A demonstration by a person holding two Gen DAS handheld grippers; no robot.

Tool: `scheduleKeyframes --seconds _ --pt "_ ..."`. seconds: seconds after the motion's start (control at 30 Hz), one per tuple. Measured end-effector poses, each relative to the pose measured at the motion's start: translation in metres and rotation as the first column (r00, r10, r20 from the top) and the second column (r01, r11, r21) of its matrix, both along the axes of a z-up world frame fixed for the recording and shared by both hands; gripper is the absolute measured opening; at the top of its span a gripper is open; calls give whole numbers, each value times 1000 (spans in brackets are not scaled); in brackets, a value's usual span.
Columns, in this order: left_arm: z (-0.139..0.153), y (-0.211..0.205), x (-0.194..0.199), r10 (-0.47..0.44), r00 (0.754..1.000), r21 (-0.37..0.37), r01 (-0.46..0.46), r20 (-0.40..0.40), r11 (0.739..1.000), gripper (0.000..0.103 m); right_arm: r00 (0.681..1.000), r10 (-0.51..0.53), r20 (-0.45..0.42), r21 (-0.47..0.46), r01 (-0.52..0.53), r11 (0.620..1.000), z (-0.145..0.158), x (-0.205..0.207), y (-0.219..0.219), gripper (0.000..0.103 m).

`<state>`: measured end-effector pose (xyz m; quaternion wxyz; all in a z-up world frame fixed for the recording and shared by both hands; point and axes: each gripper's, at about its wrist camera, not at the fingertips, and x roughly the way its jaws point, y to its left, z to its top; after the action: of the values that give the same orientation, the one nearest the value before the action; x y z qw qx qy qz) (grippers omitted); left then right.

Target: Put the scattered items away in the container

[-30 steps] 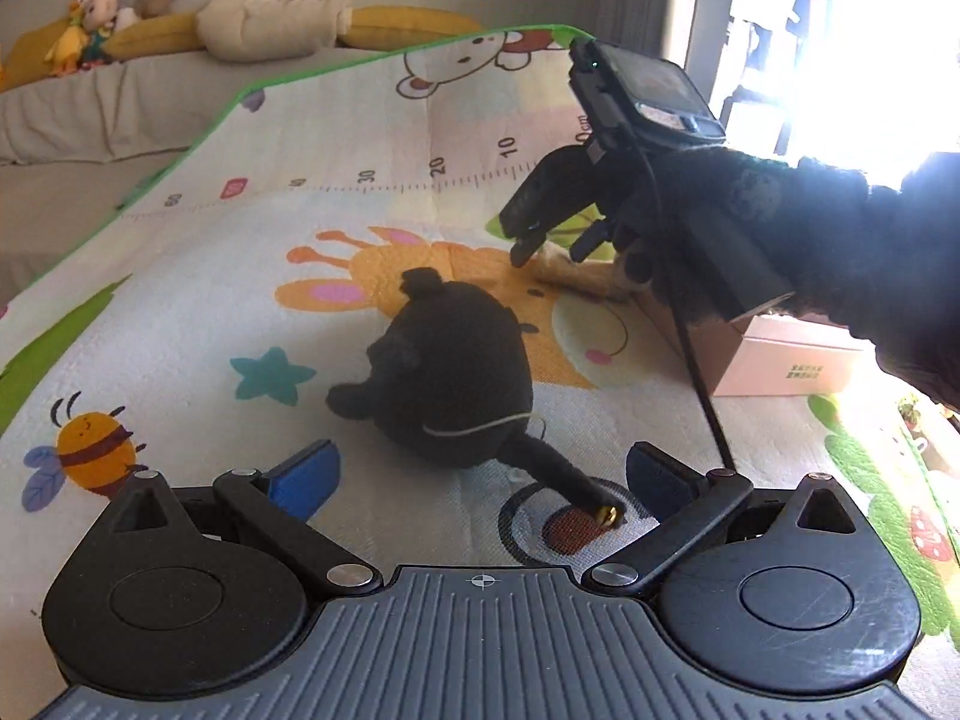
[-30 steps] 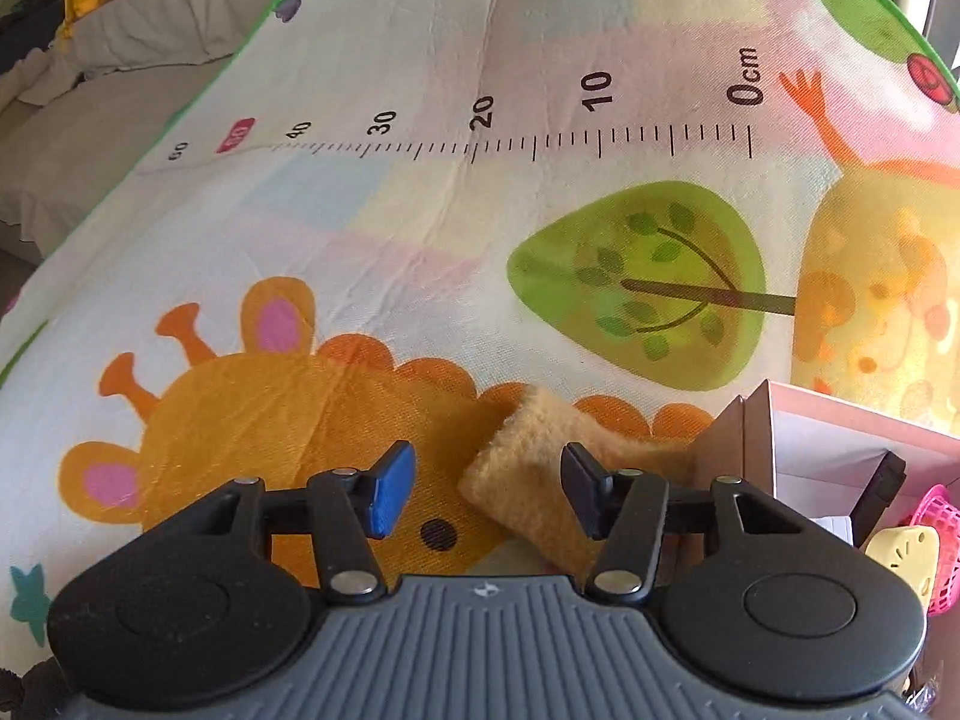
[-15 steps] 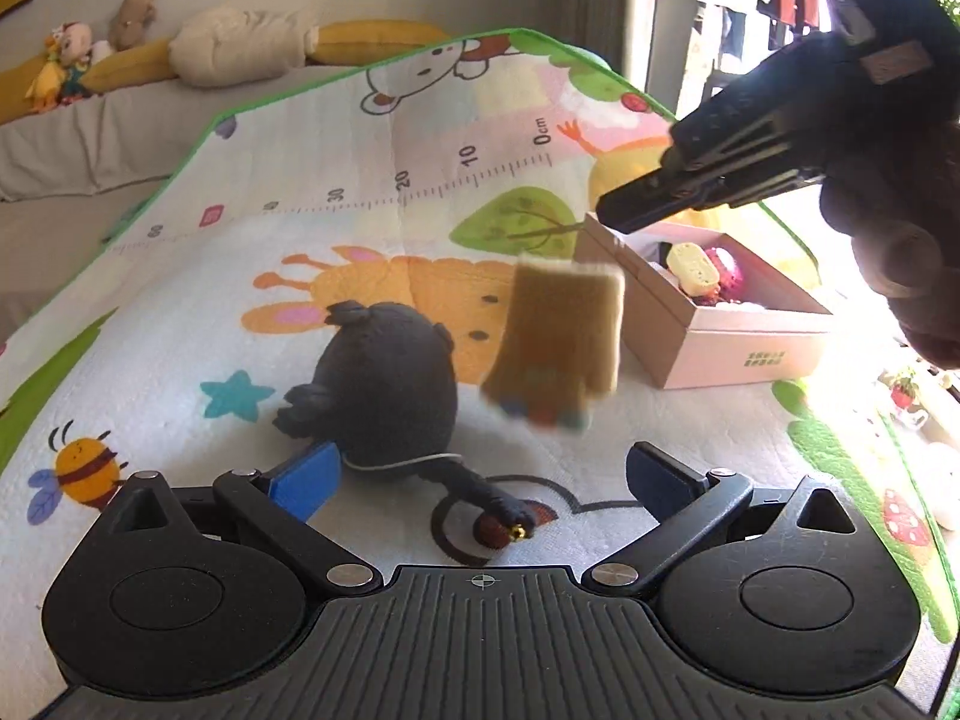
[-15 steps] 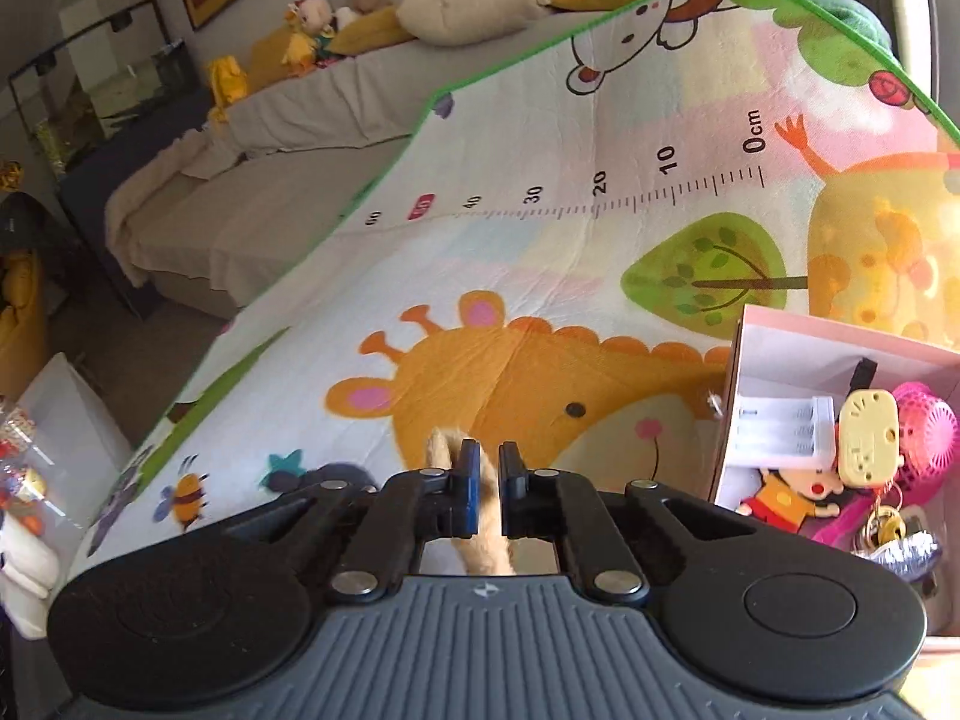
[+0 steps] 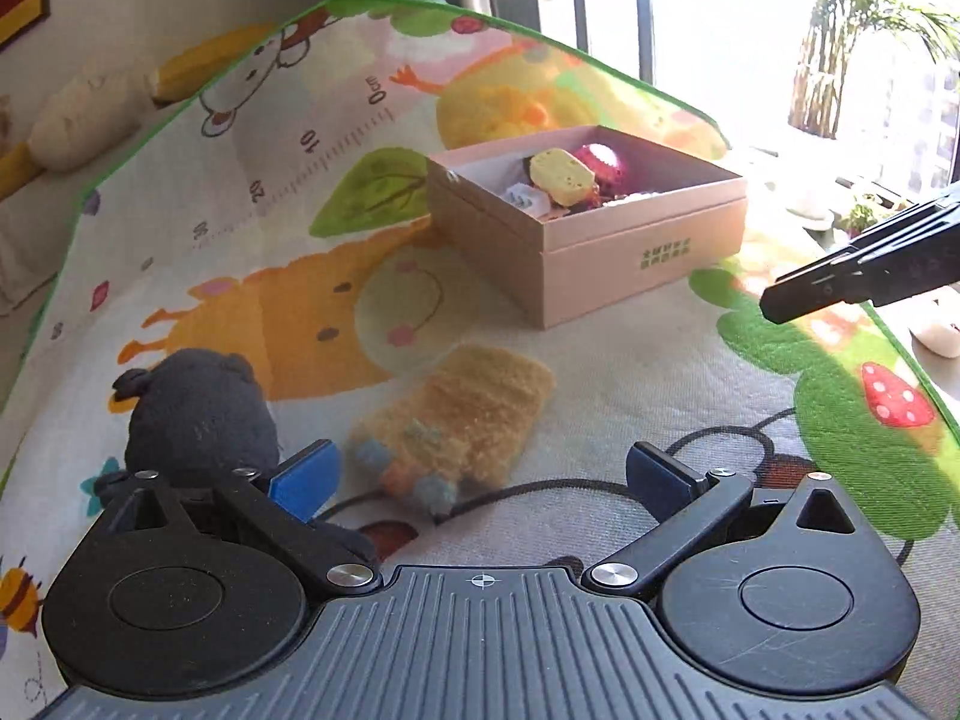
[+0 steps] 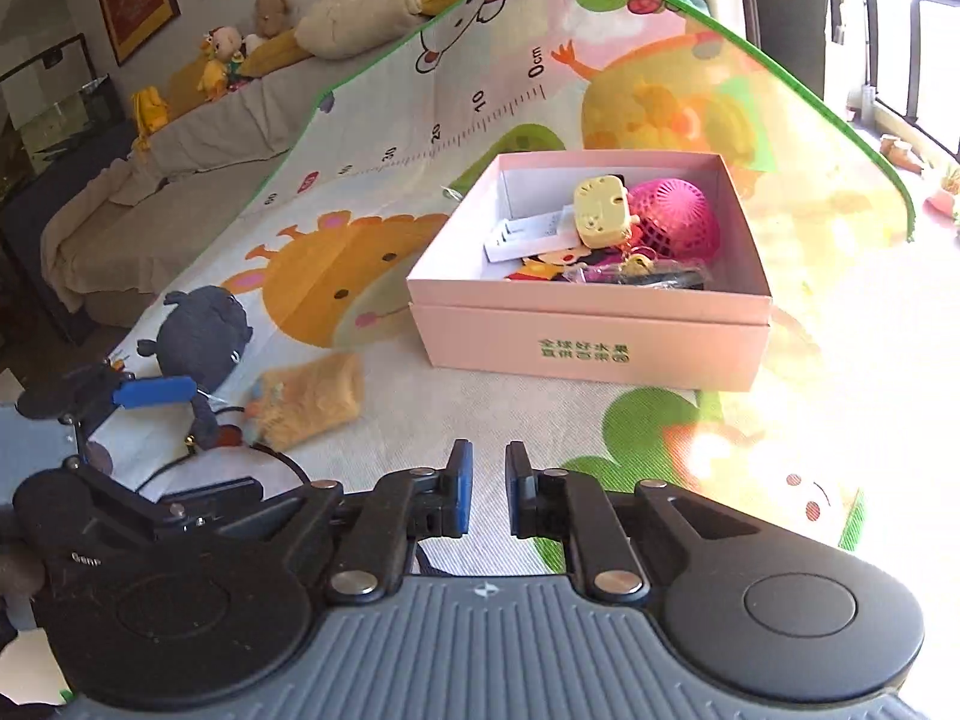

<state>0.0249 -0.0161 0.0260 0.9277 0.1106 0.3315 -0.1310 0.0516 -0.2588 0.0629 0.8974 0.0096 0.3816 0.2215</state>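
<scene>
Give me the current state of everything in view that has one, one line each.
pink box: open, no lid on, partly filled with small items.
orange fuzzy pouch: lying flat on the mat, outside the box, not held.
black plush toy: on the mat, outside the box, untouched.
left gripper: open, empty, the pouch just ahead of it.
right gripper: jaws opening, a narrow gap, nothing between them.

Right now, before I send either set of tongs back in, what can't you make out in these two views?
- Black plush toy: its lower part is hidden behind the left tongs in the left view.
- Pink box: the bottom layer is buried under the yellow toy and pink ball.
- Orange fuzzy pouch: blurred, details unreadable.
- Play mat: washed out by sun glare in the right view.
- Right tongs: cut off by the left view's edge.
</scene>
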Motion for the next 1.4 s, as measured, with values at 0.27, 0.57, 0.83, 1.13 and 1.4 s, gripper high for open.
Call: scheduleKeyframes --seconds 0.27,0.57,0.83,1.13,1.4 --pt "-14 2 57 -31 992 -48 25 -125 999 103 999 -52 12 86 50 995 -21 -26 -29 81" --pt "-7 -51 13 -255 952 -222 215 -170 951 103 992 -122 -16 79 123 989 -37 -24 -50 87" --pt "-7 -79 -32 -356 920 -238 314 -162 919 103 995 -96 -4 87 96 992 -38 -20 -34 87" --pt "-6 -29 -40 -53 992 -63 46 -113 997 103 994 50 92 0 -50 999 -24 -8 28 87" --pt "18 17 -41 152 986 10 -153 73 988 103 983 125 131 -155 -104 982 -43 -1 78 71"
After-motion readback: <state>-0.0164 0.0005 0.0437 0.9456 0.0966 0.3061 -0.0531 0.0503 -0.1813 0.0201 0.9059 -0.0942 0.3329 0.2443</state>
